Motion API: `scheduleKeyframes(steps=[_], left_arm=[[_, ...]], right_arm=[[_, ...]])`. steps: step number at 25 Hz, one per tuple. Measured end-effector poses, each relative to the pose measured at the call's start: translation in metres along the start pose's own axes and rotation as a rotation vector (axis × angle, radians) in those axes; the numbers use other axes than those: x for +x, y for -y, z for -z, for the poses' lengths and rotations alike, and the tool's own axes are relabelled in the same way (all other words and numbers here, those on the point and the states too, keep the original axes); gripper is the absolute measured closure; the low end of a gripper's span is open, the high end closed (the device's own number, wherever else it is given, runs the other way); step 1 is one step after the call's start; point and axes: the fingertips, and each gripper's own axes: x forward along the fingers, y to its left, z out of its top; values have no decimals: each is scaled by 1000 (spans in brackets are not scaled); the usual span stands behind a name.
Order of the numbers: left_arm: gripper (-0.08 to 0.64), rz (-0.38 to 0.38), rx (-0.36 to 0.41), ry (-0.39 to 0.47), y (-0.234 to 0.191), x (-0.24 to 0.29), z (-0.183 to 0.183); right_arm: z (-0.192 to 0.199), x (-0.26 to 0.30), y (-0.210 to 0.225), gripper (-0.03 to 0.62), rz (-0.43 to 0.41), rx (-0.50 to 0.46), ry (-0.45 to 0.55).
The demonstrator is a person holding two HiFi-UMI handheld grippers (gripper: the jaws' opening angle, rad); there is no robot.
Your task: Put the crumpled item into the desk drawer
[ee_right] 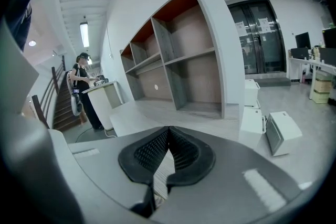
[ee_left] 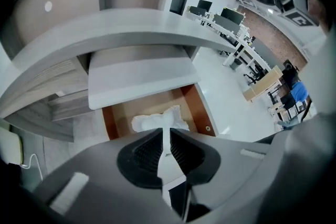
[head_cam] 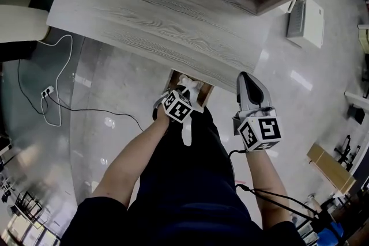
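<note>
Over the open desk drawer (ee_left: 199,110), the crumpled white tissue (ee_left: 157,120) hangs, ready for placing.
The left gripper (ee_left: 166,136) pinches its tail, so letting go likely comes next. The right gripper (ee_right: 168,136) is clenched on nothing.

My left gripper (head_cam: 185,88) and right gripper (head_cam: 247,80) are grey, topped by black-and-white marker cubes (head_cam: 177,105). I wear navy clothing (head_cam: 190,181), and a black cable (head_cam: 271,195) runs alongside.

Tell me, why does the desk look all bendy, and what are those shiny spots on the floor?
In the left gripper view, the wide-angle lens bows the straight edge of the desk into a curve. In the head view, the overhead lights bounce off the glossy floor as bright spots. In the right gripper view, the shelves lean for the same reason, and the corners of the picture go black.
</note>
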Motion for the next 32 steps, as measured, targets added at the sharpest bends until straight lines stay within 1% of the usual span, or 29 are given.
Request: scheduleKeyframes(steps=[4, 6, 10, 14, 19, 23, 27, 32], left_arm=[[548, -4, -41, 44, -4, -20, -4], [548, -22, -67, 84, -13, -33, -10], [548, -97, -135, 198, -50, -68, -32], [548, -186, -148, 309, -86, -113, -54], [548, -309, -201, 495, -124, -190, -87], [549, -397, -240, 668, -145, -265, -119], [549, -436, -265, 832, -153, -331, -143], [549, -474, -264, 984, -150, -403, -165]], right_arm=[[-9, 5, -12, 586, -27, -15, 5], [-17, 10, -19, 586, -45, -31, 14], [-38, 24, -33, 586, -90, -67, 45], [-55, 31, -50, 586, -131, -97, 67], [-83, 33, -68, 586, -163, -134, 111], [-113, 33, -79, 586, -184, -159, 164], [-142, 31, -89, 586, -195, -172, 211], [-178, 22, -106, 586, -218, -193, 283]])
